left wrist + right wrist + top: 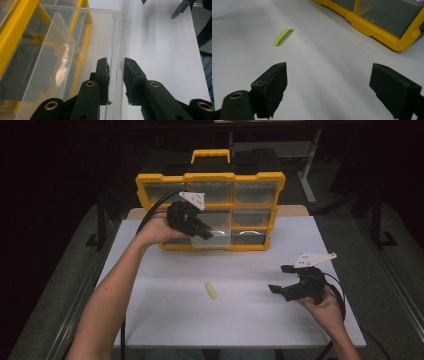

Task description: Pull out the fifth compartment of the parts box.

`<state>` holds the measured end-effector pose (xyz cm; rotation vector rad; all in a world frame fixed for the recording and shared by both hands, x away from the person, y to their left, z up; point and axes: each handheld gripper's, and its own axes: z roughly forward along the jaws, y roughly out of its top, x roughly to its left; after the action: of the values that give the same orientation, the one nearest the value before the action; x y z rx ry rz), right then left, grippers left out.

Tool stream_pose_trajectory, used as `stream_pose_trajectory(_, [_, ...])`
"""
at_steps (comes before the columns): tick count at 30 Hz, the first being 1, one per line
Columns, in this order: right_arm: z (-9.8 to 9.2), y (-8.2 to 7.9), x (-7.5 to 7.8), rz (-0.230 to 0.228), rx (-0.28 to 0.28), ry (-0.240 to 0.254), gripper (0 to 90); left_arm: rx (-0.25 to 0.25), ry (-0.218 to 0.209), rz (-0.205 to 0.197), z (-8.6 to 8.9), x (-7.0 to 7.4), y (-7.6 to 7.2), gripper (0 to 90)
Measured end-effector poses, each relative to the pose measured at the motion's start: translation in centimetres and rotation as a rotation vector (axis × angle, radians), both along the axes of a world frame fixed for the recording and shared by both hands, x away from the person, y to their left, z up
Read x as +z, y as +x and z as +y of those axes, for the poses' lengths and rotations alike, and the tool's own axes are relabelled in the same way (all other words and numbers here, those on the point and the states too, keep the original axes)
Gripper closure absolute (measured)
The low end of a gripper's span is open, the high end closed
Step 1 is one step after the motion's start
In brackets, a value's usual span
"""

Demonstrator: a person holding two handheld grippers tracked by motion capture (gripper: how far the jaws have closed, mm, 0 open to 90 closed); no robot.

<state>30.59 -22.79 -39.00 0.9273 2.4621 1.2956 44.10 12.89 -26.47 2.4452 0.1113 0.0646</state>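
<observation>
The table (240, 320) is cut off at 6 o'clock. At 12 stands the yellow organizer (210, 180), its contents too dim to read. My left gripper (116, 72) pinches the front wall of a clear drawer (75, 50), partly pulled from the bottom row. My right gripper (328, 90) gapes wide, holding nothing, at 4 o'clock; a green clip (283, 36) lies near the centre.

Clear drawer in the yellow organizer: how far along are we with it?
Done: the clear drawer already sticks partway out of the yellow organizer. In hand: the left gripper is closed on the drawer's front wall, one finger inside and one outside. Left: the green clip lies untouched on the white table; the right gripper waits open and empty.
</observation>
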Motion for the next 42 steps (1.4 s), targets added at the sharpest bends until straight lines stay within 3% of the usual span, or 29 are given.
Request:
stream_pose_trajectory(14, [0.2,0.0,-0.1,0.004,0.001,-0.006,13.7,0.004,-0.009,0.006,0.2,-0.3,-0.3,72.7])
stream_pose_trajectory(21, [0.3,0.1,-0.1,0.013,-0.002,-0.007,13.6,0.020,-0.028,-0.002,0.6,0.3,-0.7,64.7])
stream_pose_trajectory(31, [0.7,0.4,-0.5,0.025,-0.007,-0.010,13.6,0.043,-0.096,-0.018,2.2,2.0,-1.6,53.0])
stream_pose_trajectory(42, [1.1,0.7,-0.9,0.042,-0.010,-0.020,13.6,0.129,-0.204,-0.025,5.7,2.7,-3.3,40.3])
